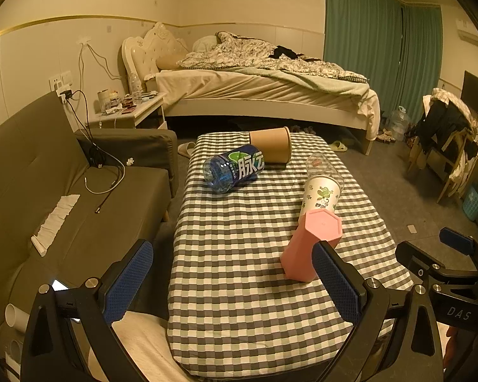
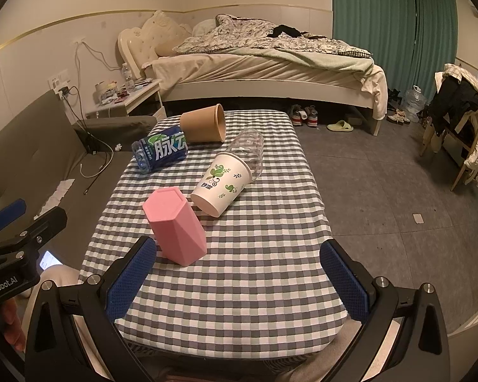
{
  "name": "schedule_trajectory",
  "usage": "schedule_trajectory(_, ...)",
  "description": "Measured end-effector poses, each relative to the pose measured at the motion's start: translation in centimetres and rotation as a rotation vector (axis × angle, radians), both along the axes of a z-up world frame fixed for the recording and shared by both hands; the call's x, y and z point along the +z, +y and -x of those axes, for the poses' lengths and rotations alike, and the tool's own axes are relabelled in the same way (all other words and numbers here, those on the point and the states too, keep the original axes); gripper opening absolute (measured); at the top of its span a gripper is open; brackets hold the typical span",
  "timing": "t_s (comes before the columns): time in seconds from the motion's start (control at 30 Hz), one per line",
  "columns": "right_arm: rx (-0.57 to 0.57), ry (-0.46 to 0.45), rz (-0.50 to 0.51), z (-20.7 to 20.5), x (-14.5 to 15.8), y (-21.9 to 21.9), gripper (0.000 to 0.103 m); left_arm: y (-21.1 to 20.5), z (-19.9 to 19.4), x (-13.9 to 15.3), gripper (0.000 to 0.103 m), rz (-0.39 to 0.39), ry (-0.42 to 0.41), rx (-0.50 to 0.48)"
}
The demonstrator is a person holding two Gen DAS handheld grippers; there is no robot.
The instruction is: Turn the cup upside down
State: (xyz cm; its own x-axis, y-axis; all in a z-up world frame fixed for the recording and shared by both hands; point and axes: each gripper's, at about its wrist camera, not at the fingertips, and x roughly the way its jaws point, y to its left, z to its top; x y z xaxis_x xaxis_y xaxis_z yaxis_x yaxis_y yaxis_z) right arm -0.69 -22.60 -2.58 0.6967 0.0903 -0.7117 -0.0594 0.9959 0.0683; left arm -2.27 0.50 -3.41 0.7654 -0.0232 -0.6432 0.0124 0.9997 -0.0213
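On the checked table (image 1: 239, 286) (image 2: 255, 270) a pink hexagonal cup (image 1: 309, 242) (image 2: 175, 226) stands with its closed flat end up. Behind it a white floral paper cup (image 1: 320, 194) (image 2: 221, 184) lies on its side, with a clear plastic cup (image 1: 322, 165) (image 2: 250, 149) lying beside it. A brown paper cup (image 1: 271, 148) (image 2: 204, 127) lies on its side at the far end. My left gripper (image 1: 232, 283) is open and empty at the table's near edge. My right gripper (image 2: 239, 283) is open and empty, just short of the pink cup.
A blue drink bottle (image 1: 231, 167) (image 2: 161, 151) lies on its side next to the brown cup. A grey sofa (image 1: 47, 191) stands to the left, a bed (image 1: 255, 82) behind, and a chair with clothes (image 2: 462, 121) to the right.
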Motion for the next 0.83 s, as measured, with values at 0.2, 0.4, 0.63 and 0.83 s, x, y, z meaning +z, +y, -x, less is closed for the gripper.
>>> schedule_trajectory(0.2, -0.001, 0.001, 0.0, -0.05, 0.04, 0.04, 0.103, 0.06, -0.01, -0.07, 0.103, 0.0, 0.002, 0.0)
schedule_trajectory(0.4, -0.002, 0.005, 0.001, -0.01, -0.24, 0.05, 0.103, 0.74, 0.27, -0.65, 0.103, 0.001, 0.013, 0.001)
schedule_trajectory(0.63, -0.003, 0.012, 0.002, 0.0, -0.34, -0.16, 0.103, 0.56, 0.17, -0.62, 0.103, 0.0, 0.02, 0.003)
schedule_trajectory(0.83, -0.004, 0.016, 0.003, -0.02, -0.24, -0.24, 0.103, 0.81, 0.44, -0.91, 0.103, 0.005, 0.022, 0.004)
